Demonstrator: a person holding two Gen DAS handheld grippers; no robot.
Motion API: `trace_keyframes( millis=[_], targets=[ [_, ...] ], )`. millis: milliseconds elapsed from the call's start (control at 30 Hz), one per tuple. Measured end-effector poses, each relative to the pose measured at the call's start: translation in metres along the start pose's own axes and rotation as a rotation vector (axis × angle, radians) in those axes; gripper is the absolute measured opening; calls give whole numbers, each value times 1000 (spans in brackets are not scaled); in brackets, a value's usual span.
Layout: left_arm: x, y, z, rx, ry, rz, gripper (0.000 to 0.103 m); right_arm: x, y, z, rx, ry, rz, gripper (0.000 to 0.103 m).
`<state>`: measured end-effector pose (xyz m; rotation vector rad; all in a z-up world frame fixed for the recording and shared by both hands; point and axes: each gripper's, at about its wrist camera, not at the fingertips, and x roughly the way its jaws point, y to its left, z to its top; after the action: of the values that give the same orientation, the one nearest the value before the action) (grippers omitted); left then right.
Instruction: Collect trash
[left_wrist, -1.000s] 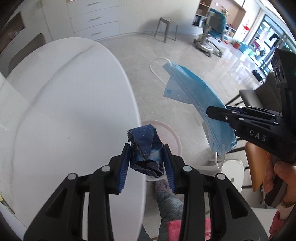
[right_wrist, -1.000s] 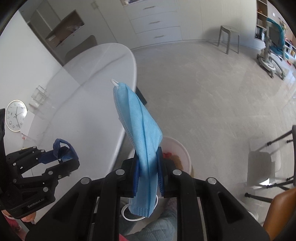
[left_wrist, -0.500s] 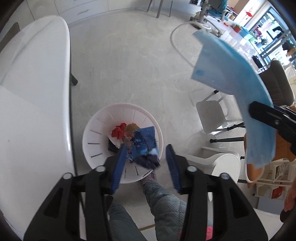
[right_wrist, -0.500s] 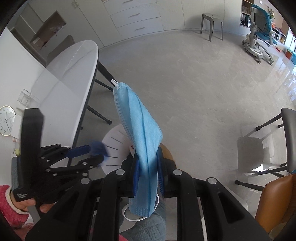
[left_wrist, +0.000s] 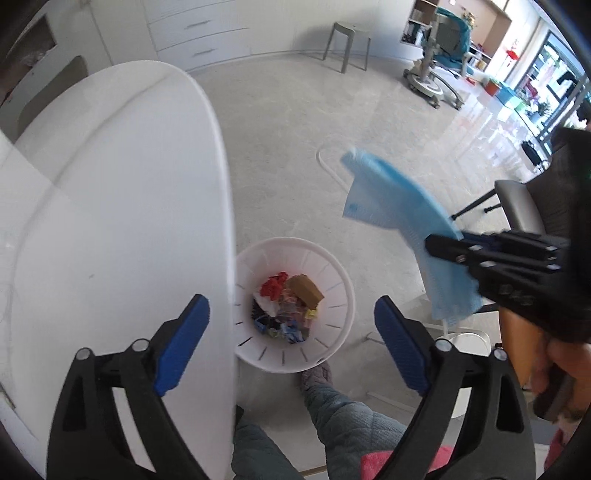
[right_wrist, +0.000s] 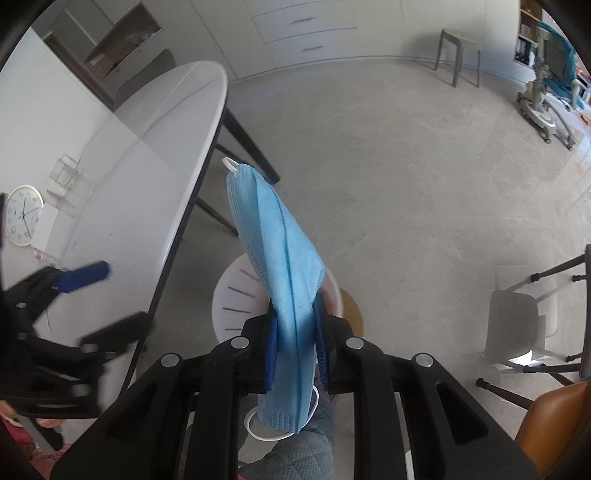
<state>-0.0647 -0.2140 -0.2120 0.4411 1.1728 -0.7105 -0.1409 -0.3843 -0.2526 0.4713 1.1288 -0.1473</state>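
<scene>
Pale blue pleated face mask (right_wrist: 284, 266) with white ear loops is pinched between the pressed-together pads of the right gripper (right_wrist: 295, 347), hanging just above the round white slotted plastic waste basket (left_wrist: 334, 280) beside the white oval table (left_wrist: 110, 206). Left gripper (left_wrist: 291, 325), over the basket, jaws opening, nothing between them (drop apparently done). Step: binning the mask. Next: centre it over the basket, then release.

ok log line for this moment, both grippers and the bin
left gripper: opening, empty, above bin | right gripper: shut on mask | bin: holds trash | mask: not binned
</scene>
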Motion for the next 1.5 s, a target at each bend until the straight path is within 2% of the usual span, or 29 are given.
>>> trace_keyframes(
  millis=[100,167,200,233,267,300,333,467,567,633,733,867,1033,1167,1367,1500],
  targets=[
    [-22,24,-7,-43,-9,49,90,33,12,-6,-14,55,40,19],
    [-34,35,-11,-69,-11,69,90,56,20,-11,-31,95,35,19],
    [-39,44,-15,-87,-13,80,90,70,24,-13,-41,113,26,24],
    [-42,49,-18,-100,-12,88,91,79,28,-15,-47,129,21,40],
    [-44,55,-22,-117,-10,99,91,93,32,-17,-50,151,15,52],
    [-45,61,-26,-134,-6,103,91,105,35,-19,-52,163,13,70],
    [-45,65,-29,-146,-3,104,91,110,37,-20,-54,162,13,76],
    [-49,82,-41,-186,3,124,91,114,49,-19,-58,167,-8,79],
    [-58,93,-46,-206,-16,136,91,86,65,-14,-72,117,-42,89],
    [-68,99,-48,-220,-39,143,91,60,81,-6,-92,71,-70,98],
    [-89,108,-48,-232,-81,167,91,9,111,8,-136,-22,-62,100],
    [-123,127,-47,-235,-136,256,91,-56,158,27,-206,-146,-52,100],
    [-177,162,-46,-313,-234,313,94,-110,212,46,-277,-247,-44,100],
    [-220,188,-58,-379,-317,351,95,-153,258,57,-341,-342,-31,101],
    [-264,222,-77,-462,-393,415,95,-191,314,67,-432,-464,3,101],
    [-280,233,-90,-493,-415,446,95,-193,338,68,-455,-488,14,101]
  ],
)
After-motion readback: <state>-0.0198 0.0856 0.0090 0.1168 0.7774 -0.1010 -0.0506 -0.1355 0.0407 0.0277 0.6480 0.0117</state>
